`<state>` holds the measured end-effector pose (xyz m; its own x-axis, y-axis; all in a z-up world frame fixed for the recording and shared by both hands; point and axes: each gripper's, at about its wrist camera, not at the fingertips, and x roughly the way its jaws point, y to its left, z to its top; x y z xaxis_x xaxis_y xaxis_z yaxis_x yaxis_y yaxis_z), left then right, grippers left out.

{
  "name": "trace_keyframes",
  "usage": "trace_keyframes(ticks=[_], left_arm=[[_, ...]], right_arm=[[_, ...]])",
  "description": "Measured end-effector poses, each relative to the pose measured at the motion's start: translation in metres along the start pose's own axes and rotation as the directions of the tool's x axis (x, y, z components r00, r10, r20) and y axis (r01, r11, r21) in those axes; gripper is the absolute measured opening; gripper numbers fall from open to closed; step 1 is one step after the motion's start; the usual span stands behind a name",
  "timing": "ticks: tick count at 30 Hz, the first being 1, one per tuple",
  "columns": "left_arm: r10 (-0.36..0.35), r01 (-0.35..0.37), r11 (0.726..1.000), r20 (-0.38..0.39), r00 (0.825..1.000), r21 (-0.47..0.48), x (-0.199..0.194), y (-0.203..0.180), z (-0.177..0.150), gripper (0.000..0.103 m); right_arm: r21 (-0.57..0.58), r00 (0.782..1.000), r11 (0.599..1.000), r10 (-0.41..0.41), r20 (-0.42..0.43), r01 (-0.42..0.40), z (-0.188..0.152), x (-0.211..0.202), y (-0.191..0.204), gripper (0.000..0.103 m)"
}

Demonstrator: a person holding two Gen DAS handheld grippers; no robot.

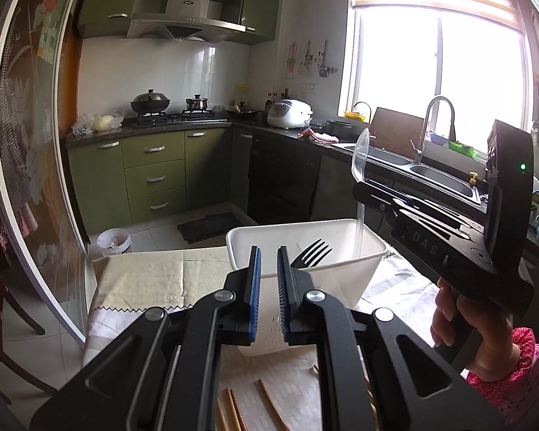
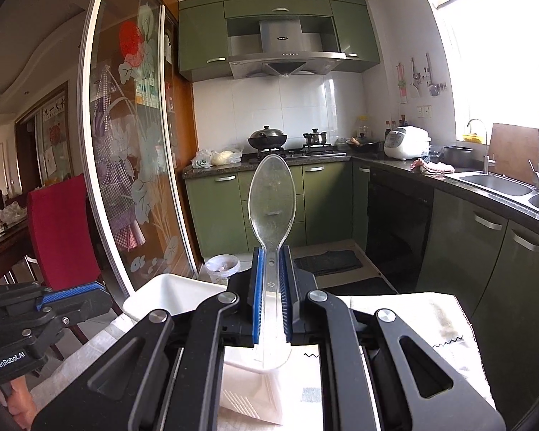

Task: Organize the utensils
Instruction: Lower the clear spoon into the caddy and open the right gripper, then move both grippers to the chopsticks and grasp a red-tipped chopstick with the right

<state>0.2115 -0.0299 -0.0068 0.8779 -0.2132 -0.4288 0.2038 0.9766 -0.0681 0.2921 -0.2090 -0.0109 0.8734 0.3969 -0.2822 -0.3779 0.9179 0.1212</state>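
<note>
The right hand-held gripper (image 2: 269, 287), closed on the handle of a clear plastic spoon (image 2: 271, 197), holds it upright above the white basket (image 1: 341, 226) at the tabletop's far edge, so lowering it beside the black fork (image 1: 311, 253) comes next, while the left hand-held gripper (image 1: 267, 269) stands shut, empty.

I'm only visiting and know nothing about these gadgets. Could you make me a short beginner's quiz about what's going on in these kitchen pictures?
1. True or false: the right gripper holds a metal knife.
2. What already lies in the white bin? A) black fork B) whisk C) ladle
3. Fill in: wooden ___ lie on the cloth near the left gripper.

Key: 1. False, it grips a clear plastic spoon. 2. A, the black fork. 3. chopsticks.
</note>
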Motion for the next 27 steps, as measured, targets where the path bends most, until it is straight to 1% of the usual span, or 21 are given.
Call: trace_keyframes(ticks=[2,3,4,10,12,14,15,16,17,19,20,22,24,27], left_arm=[[-0.003,0.003,1.000,-0.007,1.000,0.001,-0.003,0.000,-0.002,0.009],[-0.003,0.003,1.000,-0.011,1.000,0.002,-0.004,0.000,-0.002,0.009],[-0.003,0.003,1.000,-0.014,1.000,0.002,-0.005,-0.001,-0.002,0.009],[-0.004,0.004,1.000,-0.047,0.999,-0.006,-0.008,-0.003,-0.005,0.009],[-0.006,0.005,1.000,-0.074,0.997,-0.015,-0.010,-0.003,-0.007,0.009],[0.000,-0.003,1.000,-0.105,0.994,-0.024,-0.011,0.000,-0.011,0.009],[0.012,-0.015,1.000,-0.132,0.991,-0.021,-0.010,0.001,-0.014,0.009],[0.020,-0.024,0.999,-0.172,0.985,-0.021,-0.008,0.003,-0.018,0.009],[0.028,-0.034,0.999,-0.222,0.975,-0.022,-0.004,0.006,-0.023,0.009],[0.059,-0.072,0.997,-0.348,0.936,-0.025,0.007,0.013,-0.037,0.010],[0.055,-0.078,0.996,-0.413,0.909,-0.039,0.014,0.018,-0.045,0.009],[0.049,-0.092,0.994,-0.513,0.857,-0.059,0.024,0.026,-0.064,0.009],[0.064,-0.113,0.992,-0.578,0.814,-0.050,0.032,0.032,-0.078,0.009],[0.104,-0.130,0.991,-0.634,0.766,0.005,0.040,0.031,-0.094,0.009]], right_arm=[[0.004,1.000,1.000,0.007,-0.011,-0.007,-0.003,-0.003,-0.001,0.012],[0.006,1.000,1.000,0.007,-0.012,-0.007,-0.005,-0.006,-0.002,0.017],[0.005,1.000,1.000,0.009,-0.012,-0.009,-0.006,-0.008,-0.002,0.020],[0.002,1.000,1.000,0.011,-0.021,-0.011,-0.017,-0.022,-0.005,0.020],[0.022,1.000,1.000,0.020,-0.014,-0.020,-0.016,-0.031,-0.009,0.020],[0.046,0.999,0.998,0.036,0.001,-0.036,-0.016,-0.047,-0.013,0.027],[0.057,0.999,0.998,0.040,0.009,-0.040,-0.017,-0.057,-0.015,0.030],[0.068,0.999,0.997,0.043,0.013,-0.044,-0.020,-0.069,-0.018,0.030],[0.081,0.999,0.995,0.049,0.015,-0.050,-0.023,-0.079,-0.022,0.030],[0.101,0.999,0.994,0.046,0.012,-0.047,-0.031,-0.100,-0.030,0.030],[0.114,0.999,0.993,0.044,0.007,-0.044,-0.037,-0.108,-0.034,0.031],[0.141,0.999,0.990,0.032,-0.011,-0.030,-0.050,-0.123,-0.045,0.033],[0.167,0.999,0.986,0.023,-0.036,-0.017,-0.066,-0.133,-0.056,0.033],[0.189,0.998,0.982,-0.003,-0.065,0.015,-0.085,-0.139,-0.069,0.033]])
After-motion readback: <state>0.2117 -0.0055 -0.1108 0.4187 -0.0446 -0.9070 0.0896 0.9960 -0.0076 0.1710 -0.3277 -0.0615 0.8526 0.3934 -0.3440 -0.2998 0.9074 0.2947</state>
